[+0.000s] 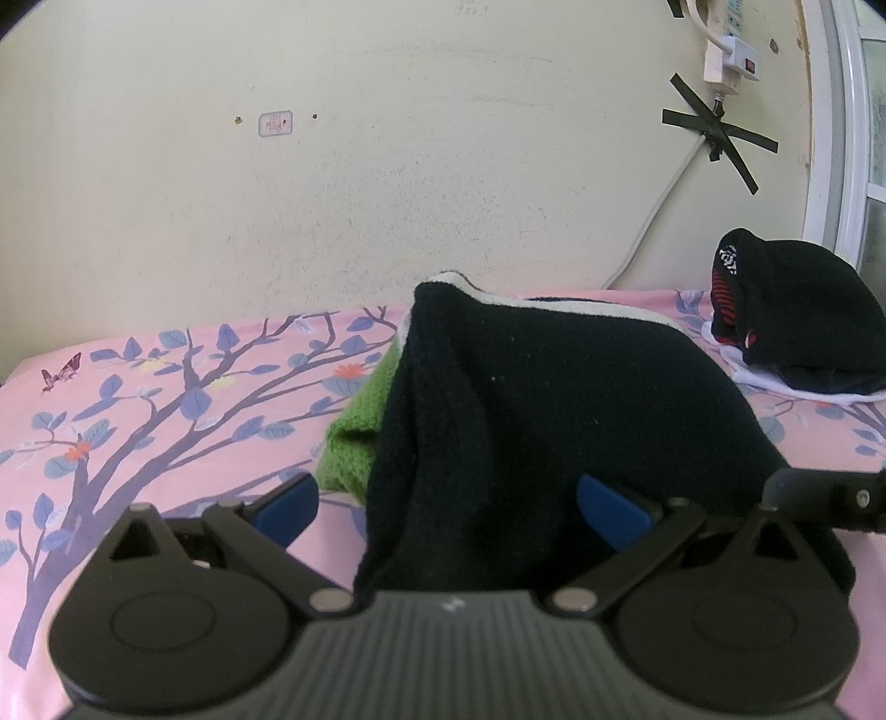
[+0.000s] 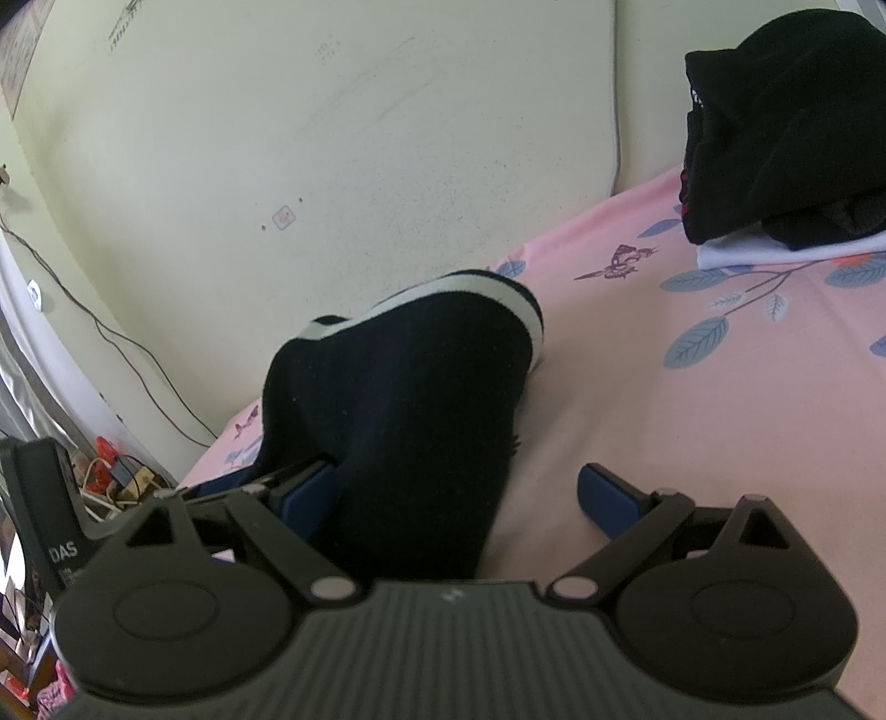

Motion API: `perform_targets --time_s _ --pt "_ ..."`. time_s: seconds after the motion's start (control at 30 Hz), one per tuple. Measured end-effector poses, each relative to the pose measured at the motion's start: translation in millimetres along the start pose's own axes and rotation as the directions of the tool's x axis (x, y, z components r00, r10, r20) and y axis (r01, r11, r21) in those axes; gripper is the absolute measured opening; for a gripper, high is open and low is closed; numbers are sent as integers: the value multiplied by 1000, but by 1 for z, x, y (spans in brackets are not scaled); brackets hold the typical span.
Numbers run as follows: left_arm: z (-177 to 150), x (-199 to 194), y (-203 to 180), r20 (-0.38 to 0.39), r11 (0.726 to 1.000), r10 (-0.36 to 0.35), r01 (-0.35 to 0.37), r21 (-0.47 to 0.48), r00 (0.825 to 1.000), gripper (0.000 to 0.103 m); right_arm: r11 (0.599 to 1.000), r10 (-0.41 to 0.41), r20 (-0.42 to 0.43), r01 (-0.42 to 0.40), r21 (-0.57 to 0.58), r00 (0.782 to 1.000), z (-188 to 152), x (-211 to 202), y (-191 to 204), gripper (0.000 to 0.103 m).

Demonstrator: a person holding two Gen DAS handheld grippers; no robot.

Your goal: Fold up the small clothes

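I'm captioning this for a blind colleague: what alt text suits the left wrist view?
A dark navy garment with a pale trim lies bunched between the open fingers of the left gripper on a pink floral bedsheet, a green cloth beneath it and a folded black pile behind.

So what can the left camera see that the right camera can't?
Only the left wrist view shows a green cloth beside the dark sock, and a power strip taped on the wall. Only the right wrist view shows a tangle of plugs and cables past the bed's edge. Both show the dark sock with a white stripe, the pink sheet, and the black clothes pile.
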State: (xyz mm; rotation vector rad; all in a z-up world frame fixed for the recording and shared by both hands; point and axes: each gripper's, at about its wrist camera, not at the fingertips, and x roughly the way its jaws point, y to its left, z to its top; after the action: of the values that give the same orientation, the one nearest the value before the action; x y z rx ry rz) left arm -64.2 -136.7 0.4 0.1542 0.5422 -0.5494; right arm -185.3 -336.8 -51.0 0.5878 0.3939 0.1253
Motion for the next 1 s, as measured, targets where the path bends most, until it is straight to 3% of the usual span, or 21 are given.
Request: perform_targets --time_s 1.0 --pt "0 1 0 -2 1000 -1 1 -6 1000 103 1000 6 -4 -6 2 1000 2 2 -1 93"
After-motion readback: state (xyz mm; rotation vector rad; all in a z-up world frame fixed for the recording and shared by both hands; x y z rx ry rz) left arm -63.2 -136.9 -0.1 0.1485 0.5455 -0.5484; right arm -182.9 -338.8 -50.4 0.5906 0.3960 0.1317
